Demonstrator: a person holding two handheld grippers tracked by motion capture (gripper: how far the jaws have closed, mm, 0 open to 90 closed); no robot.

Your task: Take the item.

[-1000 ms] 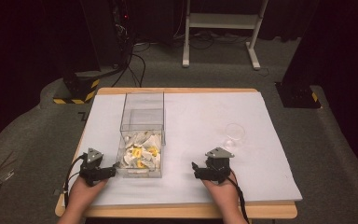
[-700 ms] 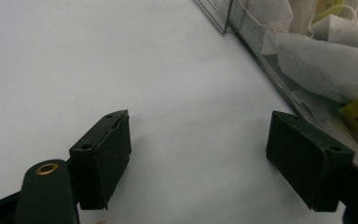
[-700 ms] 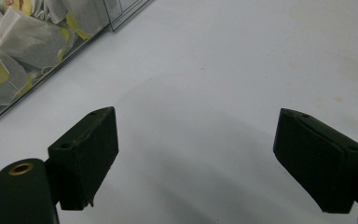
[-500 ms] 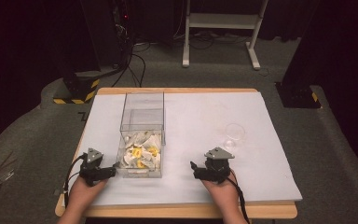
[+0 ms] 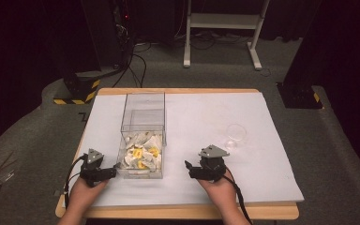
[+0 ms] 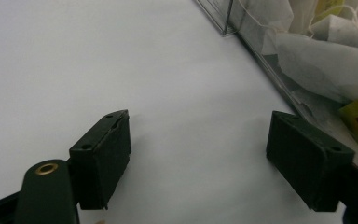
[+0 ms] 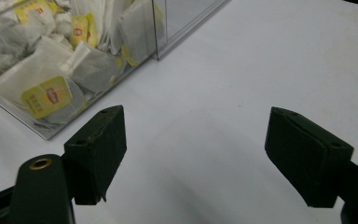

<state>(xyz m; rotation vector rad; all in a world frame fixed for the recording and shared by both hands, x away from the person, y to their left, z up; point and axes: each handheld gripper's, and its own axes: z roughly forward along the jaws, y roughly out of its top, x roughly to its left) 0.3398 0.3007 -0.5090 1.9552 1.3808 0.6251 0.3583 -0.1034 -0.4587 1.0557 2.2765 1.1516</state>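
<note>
Near the front edge of the table (image 5: 262,117), a clear box (image 5: 143,136) of tea bags (image 5: 141,153) runs front to back between the two empty grippers, left gripper (image 5: 114,172) closer, right gripper (image 5: 186,167) farther, both jaws wide apart.

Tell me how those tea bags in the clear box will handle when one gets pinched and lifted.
The tea bags are probably floppy: their thin paper lies crumpled and folded in the clear box. They look light for their size, so a pinch should lift one easily. Their strings seem to cross in the pile, so a neighbour may well drag along with it.
</note>
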